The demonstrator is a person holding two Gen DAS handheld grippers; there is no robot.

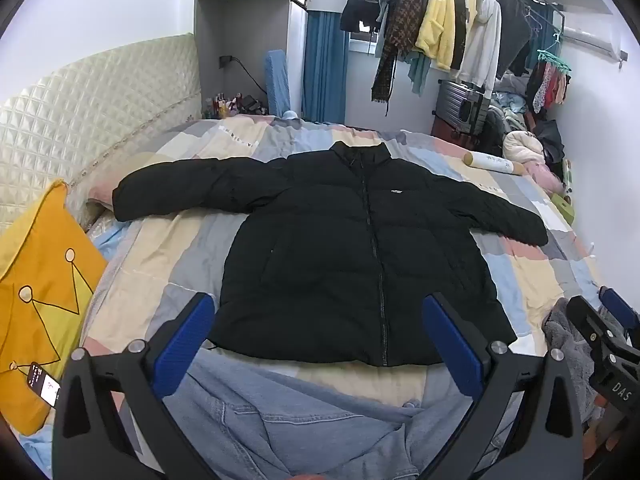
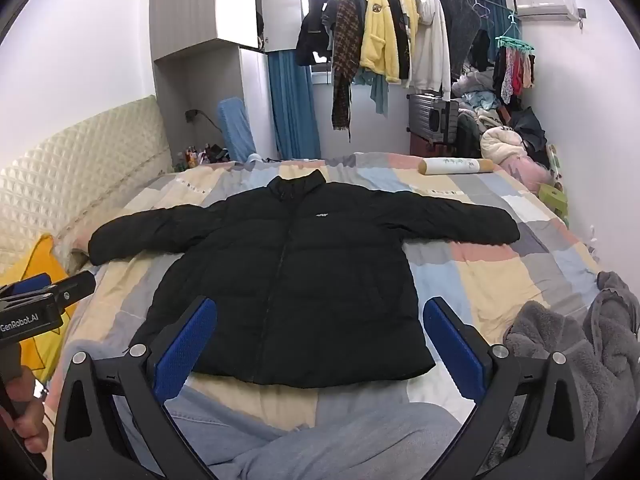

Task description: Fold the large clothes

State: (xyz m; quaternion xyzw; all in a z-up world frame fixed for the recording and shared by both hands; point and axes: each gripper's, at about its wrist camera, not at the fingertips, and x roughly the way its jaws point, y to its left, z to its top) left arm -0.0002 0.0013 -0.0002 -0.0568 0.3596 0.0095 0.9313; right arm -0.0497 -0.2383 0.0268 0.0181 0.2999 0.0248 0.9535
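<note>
Both tools hang over the near edge of the bed, fingers spread wide and holding nothing: the left tool [image 1: 316, 340] and the right tool [image 2: 320, 344] each frame the hem of a black puffer jacket [image 1: 352, 252] between blue pads. Beneath them, closest of all, are the person's legs in light blue jeans [image 2: 304, 436], with a grey fleece garment [image 2: 576, 360] heaped just beside the right tool.

The risks, judged from this layout, begin at that hem. The padding is thick and looks slick, so a shallow pinch may catch only the outer shell and slip free as the fabric is lifted. The fleece sits near the jacket's bottom corner and could be dragged into the fold. A puffed body also tends to spring open, so a fold that is not pressed flat may unroll.

The jacket lies face up and zipped on the patchwork quilt [image 1: 160, 256], collar pointing away from the person, a small white logo on the chest. Both sleeves stretch straight out sideways; one cuff lies near the yellow crown cushion [image 1: 44, 280] by the quilted headboard [image 1: 100, 108], where it could snag when swung inward. Further off, a cream cylindrical bolster [image 2: 456, 166] rests at the far edge, well apart from the jacket. Hanging clothes [image 2: 384, 36] crowd the rail beyond.
</note>
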